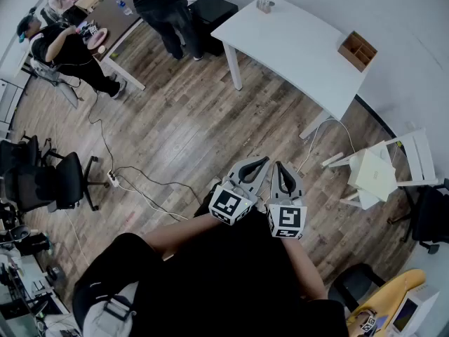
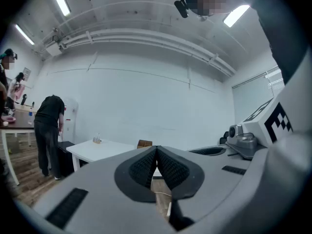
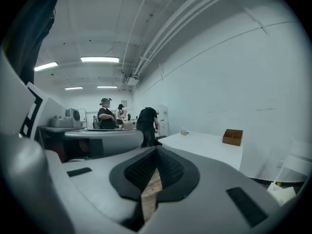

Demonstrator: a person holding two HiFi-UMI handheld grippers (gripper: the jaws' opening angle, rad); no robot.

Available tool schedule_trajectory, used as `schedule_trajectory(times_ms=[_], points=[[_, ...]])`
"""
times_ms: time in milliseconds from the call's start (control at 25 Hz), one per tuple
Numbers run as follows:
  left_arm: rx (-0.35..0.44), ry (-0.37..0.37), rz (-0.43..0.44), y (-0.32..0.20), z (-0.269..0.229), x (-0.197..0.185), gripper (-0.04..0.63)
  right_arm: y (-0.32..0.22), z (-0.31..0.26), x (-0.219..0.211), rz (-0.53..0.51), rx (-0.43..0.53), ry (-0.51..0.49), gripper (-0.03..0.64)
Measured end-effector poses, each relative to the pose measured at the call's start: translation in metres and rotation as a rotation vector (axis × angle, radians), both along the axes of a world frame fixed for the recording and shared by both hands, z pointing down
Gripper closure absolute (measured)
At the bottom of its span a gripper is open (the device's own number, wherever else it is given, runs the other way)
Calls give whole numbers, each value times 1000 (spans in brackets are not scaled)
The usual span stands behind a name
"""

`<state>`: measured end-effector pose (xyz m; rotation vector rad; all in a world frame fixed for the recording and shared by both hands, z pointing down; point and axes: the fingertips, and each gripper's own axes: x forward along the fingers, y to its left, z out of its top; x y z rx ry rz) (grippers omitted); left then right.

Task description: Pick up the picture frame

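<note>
Head view | left gripper (image 1: 261,161), right gripper (image 1: 282,167) jaws pressed together, empty | table (image 1: 295,44) well apart, small item (image 1: 264,4) on it unreadable

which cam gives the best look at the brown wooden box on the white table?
Head view: the wooden box is seen from above, with its dividers visible, at the wall-side end of the white table. The right gripper view shows it side-on and small. The left gripper view shows it tiny and distant.

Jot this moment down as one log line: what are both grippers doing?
left gripper: shut, empty | right gripper: shut, empty | side by side over wood floor, short of white table | picture frame: not made out
</note>
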<state>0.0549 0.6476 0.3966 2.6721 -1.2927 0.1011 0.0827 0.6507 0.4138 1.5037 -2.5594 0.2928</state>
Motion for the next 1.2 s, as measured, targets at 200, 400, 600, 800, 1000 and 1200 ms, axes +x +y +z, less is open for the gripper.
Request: schedule_trajectory(times_ms=[200, 400, 600, 800, 1000, 1200], points=[[-18, 3, -19, -16, 9, 4, 581, -12, 2, 12, -4, -4, -64, 584], [-43, 0, -5, -28, 20, 9, 581, -27, 26, 18, 1, -110, -97, 583], [-79, 32, 16, -51, 35, 4, 581, -48, 40, 11, -9, -135, -90, 582], [-108, 77, 40, -97, 45, 1, 581, -96, 34, 23, 90, -141, -130, 582], [-125, 96, 29, -169, 56, -20, 581, -172, 37, 24, 169, -112, -101, 581], [-122, 88, 39, -260, 47, -52, 581, -257, 31, -13, 140, -88, -84, 583]])
